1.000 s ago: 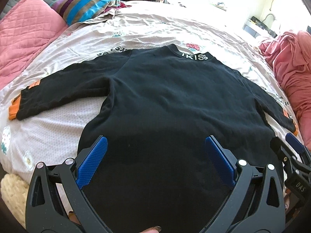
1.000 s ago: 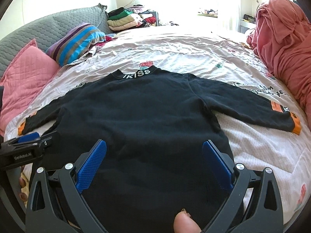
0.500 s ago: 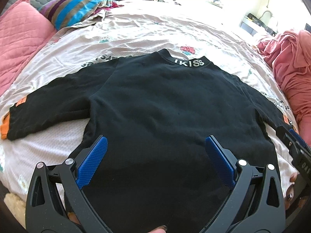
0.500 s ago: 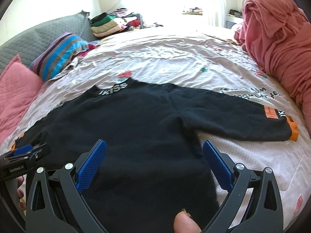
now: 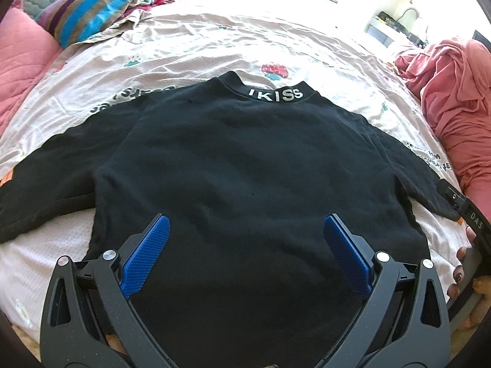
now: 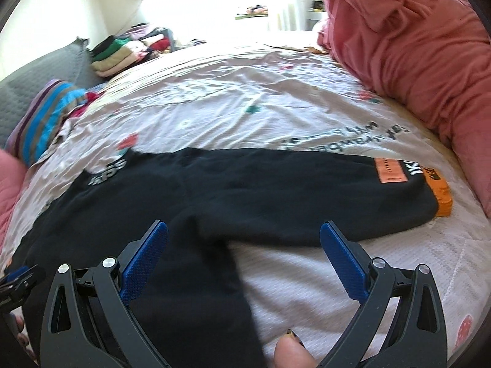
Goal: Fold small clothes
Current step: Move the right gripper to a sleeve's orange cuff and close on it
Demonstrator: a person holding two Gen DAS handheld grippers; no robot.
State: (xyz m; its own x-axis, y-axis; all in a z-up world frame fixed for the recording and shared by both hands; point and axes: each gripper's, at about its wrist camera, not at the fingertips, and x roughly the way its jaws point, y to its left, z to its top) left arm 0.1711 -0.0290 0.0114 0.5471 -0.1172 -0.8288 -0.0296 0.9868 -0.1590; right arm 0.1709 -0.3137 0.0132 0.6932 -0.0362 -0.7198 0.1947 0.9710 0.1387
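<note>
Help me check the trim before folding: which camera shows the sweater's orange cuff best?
The right wrist view: the orange cuff ends the outstretched sleeve of the black sweater, fully visible beside an orange patch. The left wrist view catches only orange slivers at the frame edges.

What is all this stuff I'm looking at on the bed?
black sweatshirt: one, black with orange cuffs, spread flat mid-bed
bedsheet: one, pale with prints, under the sweatshirt
striped pillow: one, blue, purple and tan, far left
pink quilted cushion: one, pink, left edge
folded clothes pile: one stack, mixed colours, far corner
pink blanket: one, bunched, right side
left gripper: one, black with blue pads, open above the hem
right gripper: one, same colours, open near the right sleeve
fingertip: one, bottom edge, right view
</note>
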